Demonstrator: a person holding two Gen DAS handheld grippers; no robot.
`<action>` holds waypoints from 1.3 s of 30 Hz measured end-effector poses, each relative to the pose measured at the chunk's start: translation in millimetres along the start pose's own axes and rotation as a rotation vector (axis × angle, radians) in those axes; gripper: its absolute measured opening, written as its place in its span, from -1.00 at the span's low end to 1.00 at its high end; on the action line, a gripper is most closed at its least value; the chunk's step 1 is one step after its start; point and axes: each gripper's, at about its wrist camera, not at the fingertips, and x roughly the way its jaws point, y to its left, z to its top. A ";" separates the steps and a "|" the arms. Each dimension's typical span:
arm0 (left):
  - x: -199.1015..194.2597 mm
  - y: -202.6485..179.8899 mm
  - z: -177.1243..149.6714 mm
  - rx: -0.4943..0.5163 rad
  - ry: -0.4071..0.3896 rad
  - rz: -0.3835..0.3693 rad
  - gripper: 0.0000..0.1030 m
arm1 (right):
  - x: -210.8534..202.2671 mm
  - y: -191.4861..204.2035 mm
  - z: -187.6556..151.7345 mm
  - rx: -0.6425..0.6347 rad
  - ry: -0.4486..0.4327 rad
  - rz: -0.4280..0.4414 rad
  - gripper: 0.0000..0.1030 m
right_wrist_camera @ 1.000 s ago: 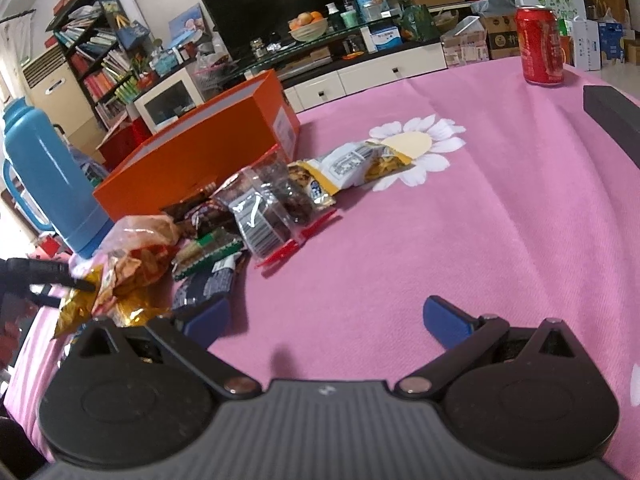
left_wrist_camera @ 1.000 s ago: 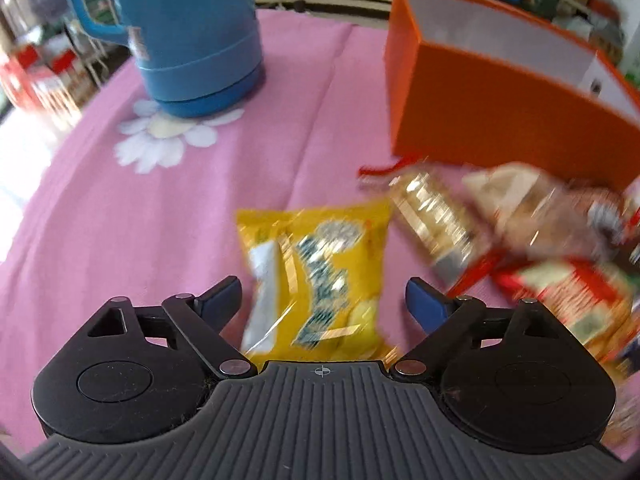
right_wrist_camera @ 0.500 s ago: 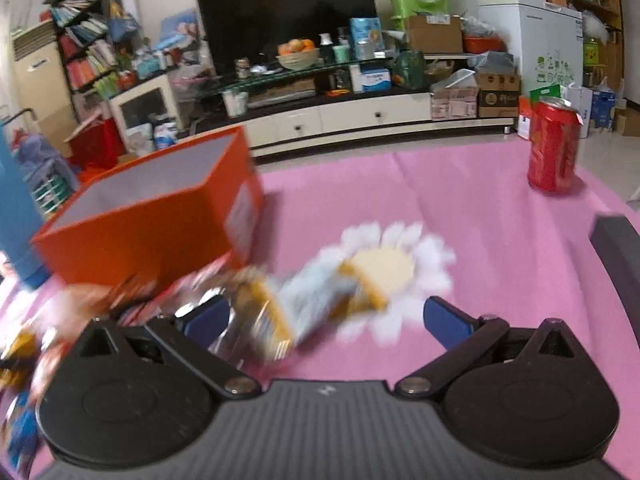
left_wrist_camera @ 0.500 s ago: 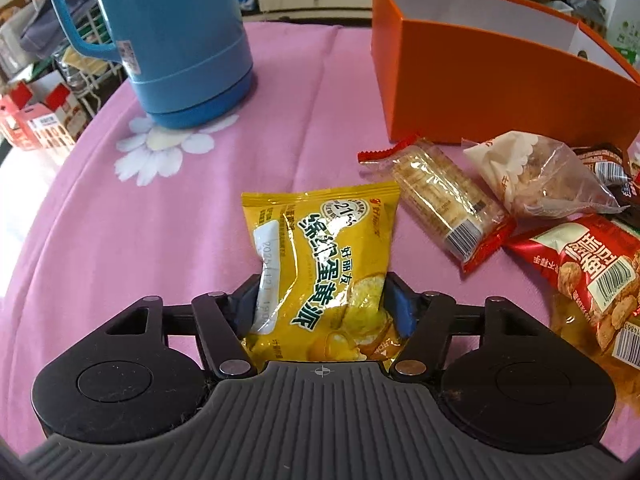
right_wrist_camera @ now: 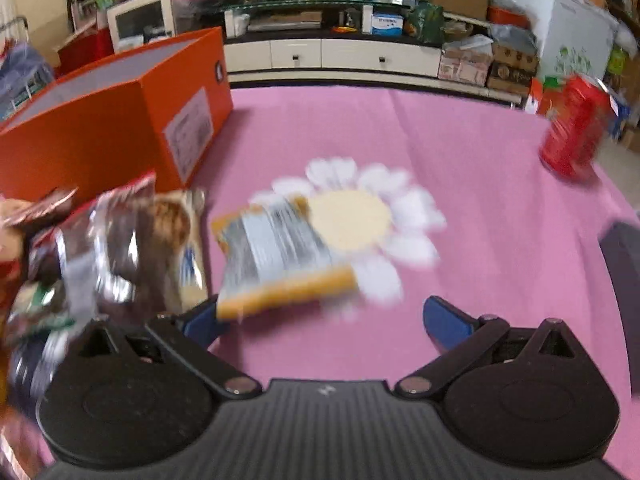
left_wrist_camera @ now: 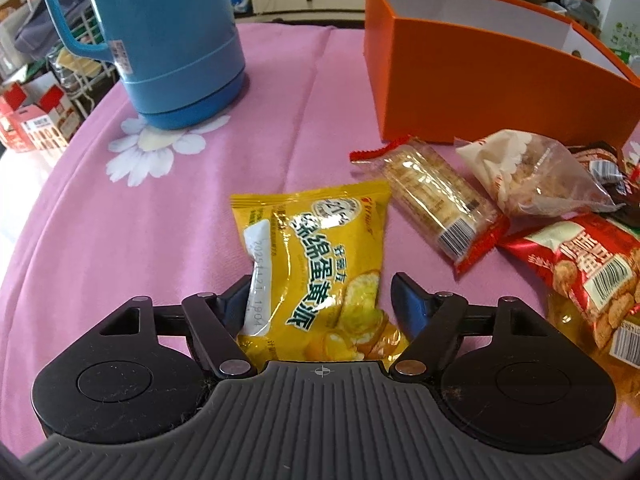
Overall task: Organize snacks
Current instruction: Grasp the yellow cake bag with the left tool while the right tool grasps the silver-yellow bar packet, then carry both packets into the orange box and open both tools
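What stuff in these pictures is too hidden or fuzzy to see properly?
- Orange box, left wrist view: its floor is hidden by its own front wall.
- Yellow snack packet, left wrist view: bottom end covered by the gripper body.
- Snack pile, right wrist view: blurred, labels unreadable.
- Red can, right wrist view: blurred.

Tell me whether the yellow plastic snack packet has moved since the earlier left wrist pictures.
Cannot tell: the yellow snack packet keeps about the same place relative to the orange box.

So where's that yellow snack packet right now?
In the left wrist view, the yellow snack packet lies on the pink tablecloth between the left gripper's fingers, left of the cracker pack.
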 end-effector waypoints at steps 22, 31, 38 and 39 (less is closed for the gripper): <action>7.9 -7.0 4.7 -0.008 0.005 -0.010 0.47 | 32.6 25.3 46.6 0.043 -0.031 -0.002 0.88; -1.1 -3.4 3.5 0.015 0.003 -0.070 -0.42 | 15.4 31.4 25.4 -0.016 -0.059 -0.014 -0.03; -25.4 -15.6 -33.6 0.047 0.000 -0.065 -0.59 | -43.8 10.3 -35.5 0.017 -0.053 -0.032 -0.03; -28.3 -16.7 -38.4 0.058 -0.001 -0.060 -0.50 | -51.4 9.1 -43.9 0.019 -0.055 -0.035 -0.02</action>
